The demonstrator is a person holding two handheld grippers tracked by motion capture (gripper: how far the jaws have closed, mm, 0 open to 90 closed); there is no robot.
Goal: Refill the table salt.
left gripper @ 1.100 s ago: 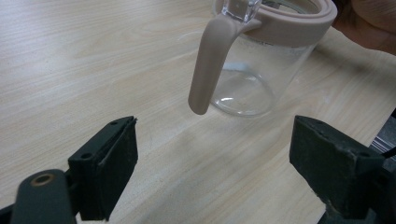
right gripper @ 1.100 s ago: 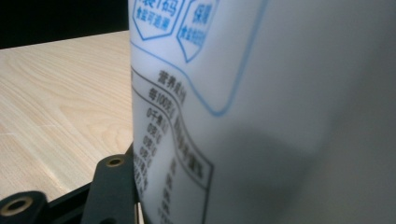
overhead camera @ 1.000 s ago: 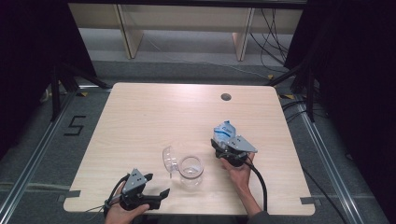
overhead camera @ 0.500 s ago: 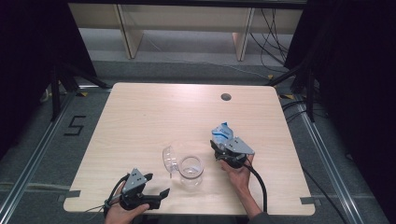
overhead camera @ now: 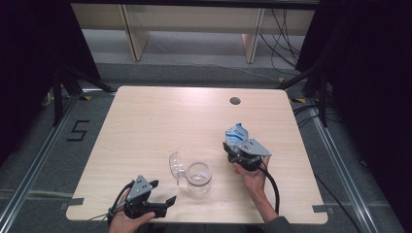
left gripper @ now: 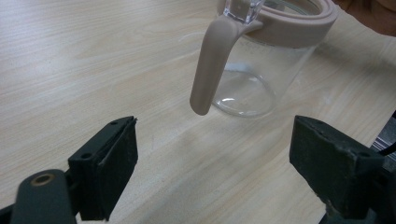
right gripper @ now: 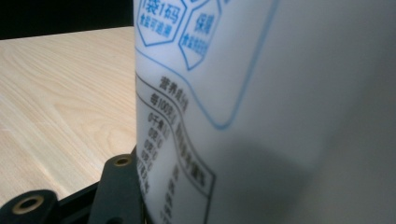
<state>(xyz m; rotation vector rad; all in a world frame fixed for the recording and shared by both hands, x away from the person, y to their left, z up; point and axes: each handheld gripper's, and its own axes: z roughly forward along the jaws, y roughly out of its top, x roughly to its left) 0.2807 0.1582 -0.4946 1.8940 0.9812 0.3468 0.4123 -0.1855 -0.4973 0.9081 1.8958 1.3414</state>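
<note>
I see the glass jar (overhead camera: 198, 177) upright near the table's (overhead camera: 145, 126) front edge, hinged lid (overhead camera: 176, 165) flipped open on its left. My left gripper (overhead camera: 163, 203) sits front-left of the jar, jaws wide apart around nothing, just off the front edge. My right gripper (overhead camera: 233, 148) is right of the jar, clamped on a white-blue pouch (overhead camera: 236, 132). Pouch print: "1袋1码", "每100克". Far half beyond the jar is open wood, 1 grommet hole (overhead camera: 235, 101).
</note>
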